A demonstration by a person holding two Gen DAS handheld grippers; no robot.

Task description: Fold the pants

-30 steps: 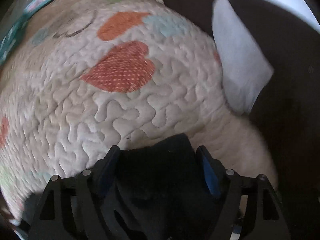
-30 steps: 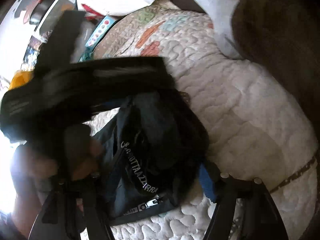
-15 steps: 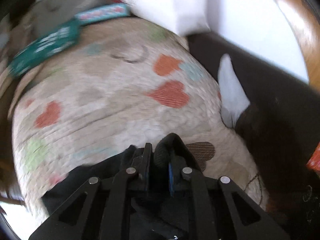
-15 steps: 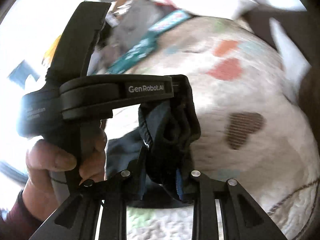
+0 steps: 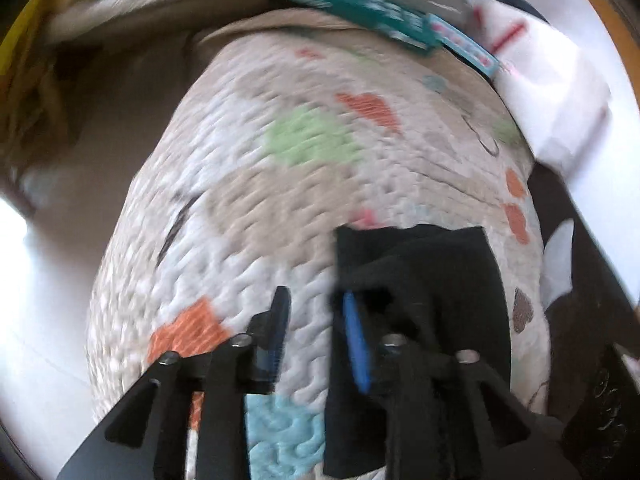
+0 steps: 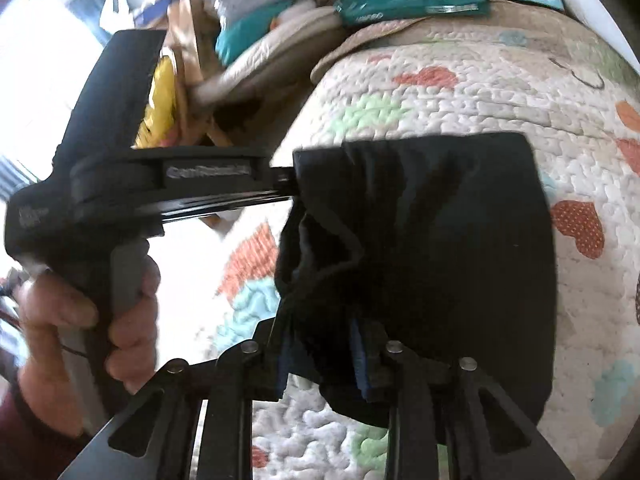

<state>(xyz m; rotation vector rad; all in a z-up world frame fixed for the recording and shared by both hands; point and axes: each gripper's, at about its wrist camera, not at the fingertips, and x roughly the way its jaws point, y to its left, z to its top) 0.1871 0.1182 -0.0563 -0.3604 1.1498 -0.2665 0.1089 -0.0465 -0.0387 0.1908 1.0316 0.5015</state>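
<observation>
Left hand (image 6: 80, 320): bare fingers wrapped round the grey trigger of the left gripper's matte black handle, at the far left of the right wrist view.
Left gripper (image 5: 316, 320): hard black plastic with blue pads; its fingers (image 5: 276, 328) stand narrowly apart with only quilt showing in the gap. In the right wrist view its tip reaches the upper left corner of the cloth, and I cannot tell whether it touches there.
Quilt (image 5: 248, 184): cream, puffy, stitched in wavy meander lines, with patches in orange, green and pale blue, some heart-shaped; it covers the bed under everything.
Pants (image 6: 440, 240): soft black fabric folded into a rough rectangle, flat and smooth on its right half, bunched and pleated along its left edge. It lies on the quilt, just right of the left gripper's blue pad in the left wrist view.
Right gripper (image 6: 320, 360): same black frame with blue pads; its fingers (image 6: 358, 364) sit close together with the gathered lower left edge of the pants pinched between them.
Teal packet (image 6: 412, 6): flat, glossy, printed strip lying beyond the far edge of the quilt, well apart from the pants.
</observation>
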